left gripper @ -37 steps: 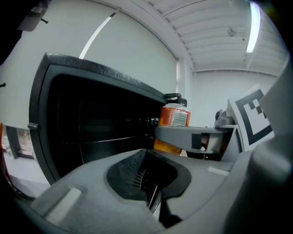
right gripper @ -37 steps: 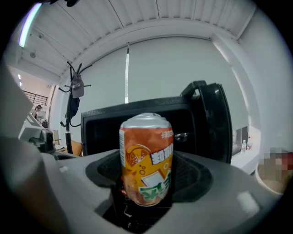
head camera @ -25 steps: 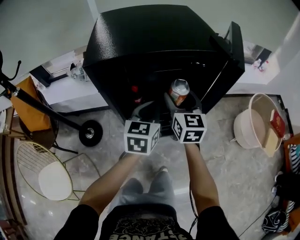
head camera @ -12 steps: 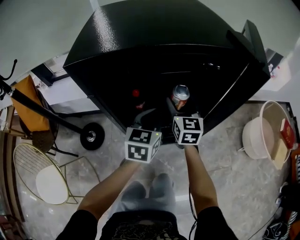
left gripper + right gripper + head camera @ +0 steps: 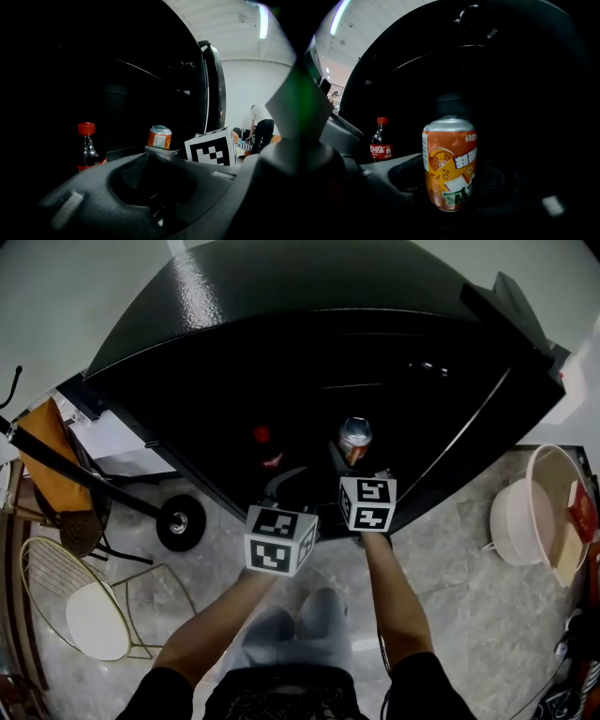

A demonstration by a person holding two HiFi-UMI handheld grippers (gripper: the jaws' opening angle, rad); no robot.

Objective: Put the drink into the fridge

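drink can (image 5: 449, 164): orange, silver top, upright | clamped in right gripper (image 5: 450, 182) | inside open black fridge (image 5: 281, 324)

The fridge (image 5: 309, 296) is finished in glossy black with a fine pebbled grain, on which light is reflected. The can (image 5: 450, 164) is seen as thin metal, its top bare and silvery, its wall covered by a glossy orange print. The bottle (image 5: 381, 140) is made of clear, smooth plastic and capped in red plastic. The left gripper (image 5: 150, 187) is moulded in matt dark-grey plastic, with a meshed texture inside. Its marker cube (image 5: 279, 540) is faced in matt black and white. The floor (image 5: 469, 596) is laid in polished, veined stone. The chair (image 5: 75, 596) is formed of thin brass-coloured metal wire.
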